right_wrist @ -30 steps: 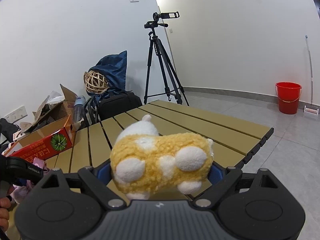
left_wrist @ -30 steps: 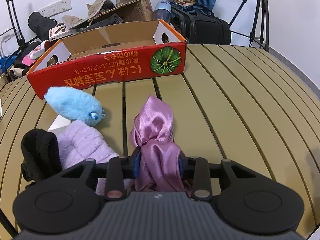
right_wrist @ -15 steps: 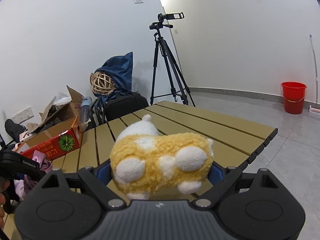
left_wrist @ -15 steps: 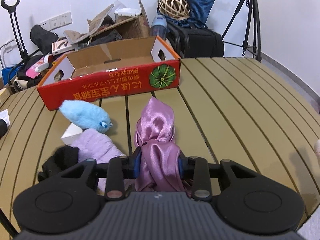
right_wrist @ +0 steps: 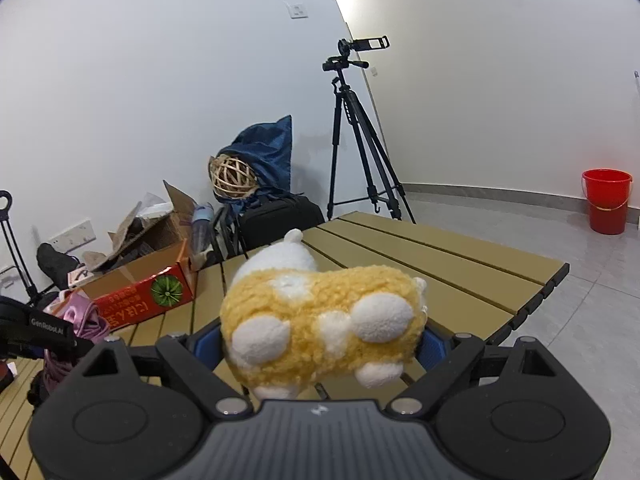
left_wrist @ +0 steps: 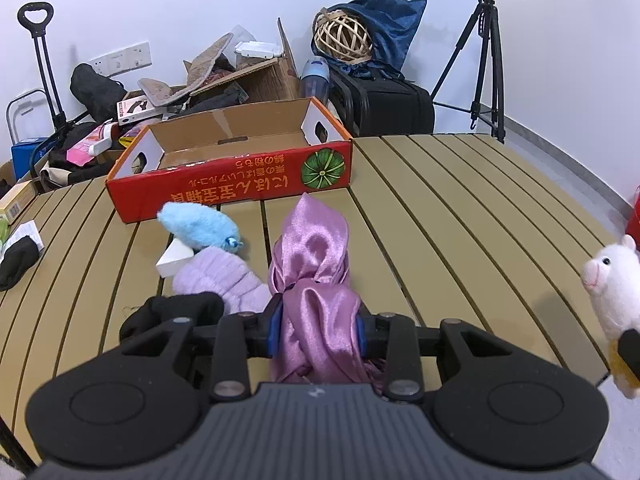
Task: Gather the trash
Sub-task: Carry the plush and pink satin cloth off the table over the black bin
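Note:
My left gripper point(left_wrist: 318, 330) is shut on a shiny pink satin cloth point(left_wrist: 312, 264) and holds it above the slatted table point(left_wrist: 460, 220). My right gripper point(right_wrist: 320, 344) is shut on a yellow and white plush toy point(right_wrist: 324, 320), held above the table's right part; the plush also shows at the right edge of the left wrist view point(left_wrist: 612, 292). An open red cardboard box point(left_wrist: 232, 164) with a green pumpkin print stands at the table's far side, beyond the cloth; it also shows in the right wrist view point(right_wrist: 144, 296).
On the table left of the cloth lie a blue plush point(left_wrist: 200, 226), a lilac fuzzy cloth point(left_wrist: 220, 280), a white block point(left_wrist: 174, 260) and black socks point(left_wrist: 172, 310). Clutter, a black suitcase point(left_wrist: 384, 108) and a tripod point(left_wrist: 488, 52) stand behind. A red bucket point(right_wrist: 606, 206) is on the floor.
The left gripper has risen and pulled back with the pink cloth, so the box looks farther. The right gripper has tilted up slightly, and its plush has come into the left view.

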Motion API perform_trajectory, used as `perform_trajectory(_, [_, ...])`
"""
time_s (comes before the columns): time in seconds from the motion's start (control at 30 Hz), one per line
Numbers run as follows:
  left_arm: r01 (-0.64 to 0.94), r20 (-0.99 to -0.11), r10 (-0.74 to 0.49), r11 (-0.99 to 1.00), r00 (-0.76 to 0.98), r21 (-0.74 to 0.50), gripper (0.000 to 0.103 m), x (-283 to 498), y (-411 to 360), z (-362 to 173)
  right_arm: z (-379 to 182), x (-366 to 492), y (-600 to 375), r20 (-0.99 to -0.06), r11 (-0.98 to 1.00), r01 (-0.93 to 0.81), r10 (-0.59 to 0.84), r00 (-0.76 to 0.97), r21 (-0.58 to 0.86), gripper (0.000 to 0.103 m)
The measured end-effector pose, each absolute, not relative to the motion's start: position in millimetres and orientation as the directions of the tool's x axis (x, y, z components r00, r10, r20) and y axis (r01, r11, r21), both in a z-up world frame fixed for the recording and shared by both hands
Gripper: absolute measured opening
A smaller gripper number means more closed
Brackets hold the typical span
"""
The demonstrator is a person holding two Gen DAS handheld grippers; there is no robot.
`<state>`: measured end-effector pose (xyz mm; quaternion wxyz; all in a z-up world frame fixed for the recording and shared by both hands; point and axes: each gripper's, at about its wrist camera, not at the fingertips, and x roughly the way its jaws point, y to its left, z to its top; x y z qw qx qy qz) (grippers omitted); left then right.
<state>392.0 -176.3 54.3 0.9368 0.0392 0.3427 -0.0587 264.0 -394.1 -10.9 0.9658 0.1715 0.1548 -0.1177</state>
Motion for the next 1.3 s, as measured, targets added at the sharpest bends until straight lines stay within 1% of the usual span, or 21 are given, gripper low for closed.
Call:
perform_trajectory(0.33, [0.137,-0.621,-0.099,0.991,0.778,0.014,0.034,341,-155,70,-7,250,-384,-0.315,0.924,0.239,-0.141,0.939,0.299,0.091])
perform_trajectory(0.57, [0.141,-0.612,-0.115,0.99,0.782,-0.006,0.034,306,-133,75,-4,232,-370,-0.28,0.948,0.199,-0.126,0.952,0.25,0.091])
perform_trajectory(0.77, [0.146,-0.599,-0.129,0.989,0.79,-0.021,0.034,276,-114,75,-6,214,-361,-0.26,0.955,0.167,-0.101,0.96,0.246,0.091])
perform_trajectory(1.17, [0.161,-0.607,-0.16,0.986,0.778,-0.053,0.034,224,-80,59,-18,170,-328,-0.258,0.974,0.063,-0.004,0.966,0.219,0.091])
perform_trajectory(1.3, [0.164,-0.611,-0.165,0.985,0.774,-0.058,0.034,205,-68,54,-26,154,-316,-0.271,0.978,0.037,0.021,0.962,0.207,0.091])
